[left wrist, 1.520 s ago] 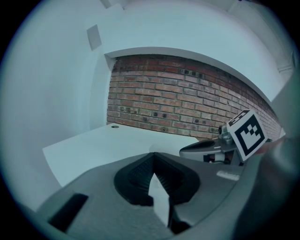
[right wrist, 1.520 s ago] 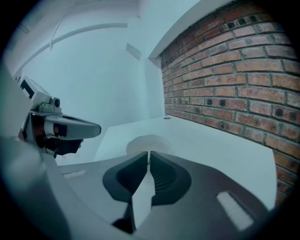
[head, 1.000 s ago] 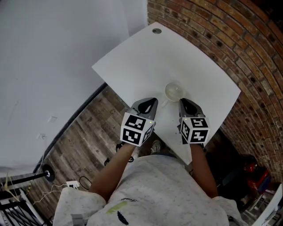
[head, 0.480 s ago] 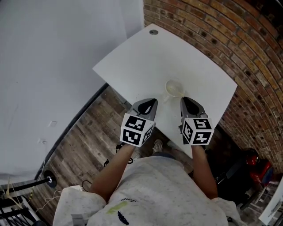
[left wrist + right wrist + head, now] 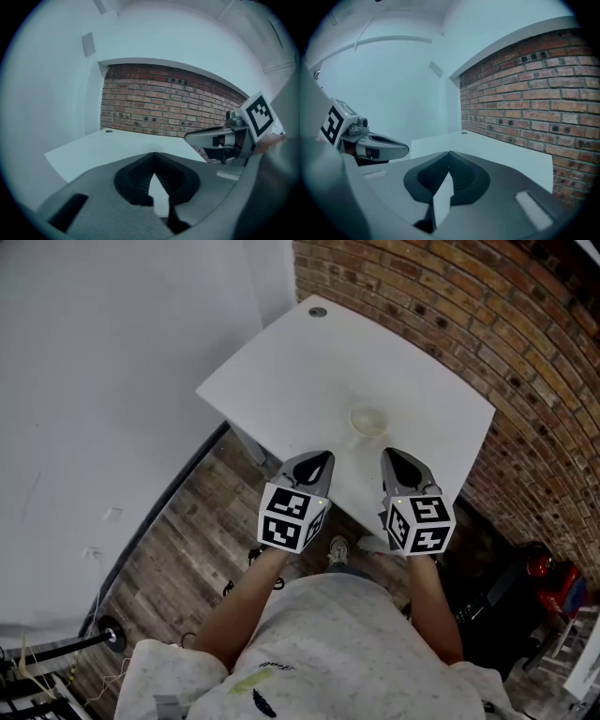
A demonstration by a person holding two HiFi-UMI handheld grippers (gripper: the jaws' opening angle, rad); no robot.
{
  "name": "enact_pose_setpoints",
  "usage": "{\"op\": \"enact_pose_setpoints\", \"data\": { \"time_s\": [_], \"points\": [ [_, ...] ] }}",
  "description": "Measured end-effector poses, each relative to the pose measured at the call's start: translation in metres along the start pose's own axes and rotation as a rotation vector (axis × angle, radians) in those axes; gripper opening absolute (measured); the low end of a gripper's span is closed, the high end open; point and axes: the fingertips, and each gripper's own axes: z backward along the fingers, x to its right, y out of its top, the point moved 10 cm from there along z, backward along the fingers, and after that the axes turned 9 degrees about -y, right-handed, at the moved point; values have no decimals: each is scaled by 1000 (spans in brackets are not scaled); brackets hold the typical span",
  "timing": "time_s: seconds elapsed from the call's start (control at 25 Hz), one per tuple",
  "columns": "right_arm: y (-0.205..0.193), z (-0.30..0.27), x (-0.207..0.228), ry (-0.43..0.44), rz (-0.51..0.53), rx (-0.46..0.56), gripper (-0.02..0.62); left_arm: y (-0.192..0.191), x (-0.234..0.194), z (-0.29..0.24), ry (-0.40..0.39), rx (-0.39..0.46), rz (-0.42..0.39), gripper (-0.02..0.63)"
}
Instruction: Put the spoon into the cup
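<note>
A small pale cup [image 5: 367,420] stands on the white table [image 5: 281,362], towards its near edge. A faint pale streak at the cup's near-left rim may be the spoon, but it is too small to tell. My left gripper [image 5: 319,461] hovers at the table's near edge, short and left of the cup, jaws shut and empty. My right gripper [image 5: 391,457] is level with it, short and right of the cup, also shut and empty. In the left gripper view the left gripper [image 5: 153,155] points over the table; in the right gripper view the right gripper [image 5: 450,154] does the same.
A brick wall [image 5: 525,352] borders the table's far and right sides. A cable hole [image 5: 318,311] sits in the far corner. Wooden floor [image 5: 178,531] lies to the left below the table edge, and red gear [image 5: 548,577] at the lower right.
Both grippers have drawn back a little from the cup towards the person, staying shut. The head view has shifted slightly, and the cup sits farther up the frame.
</note>
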Motion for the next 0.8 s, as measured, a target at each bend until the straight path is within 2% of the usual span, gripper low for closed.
{"op": "enact_pose_setpoints", "data": {
  "time_s": [0.8],
  "points": [
    [-7, 24, 0, -16, -1, 4, 11, 0, 15, 5, -23, 8, -17, -8]
  ]
}}
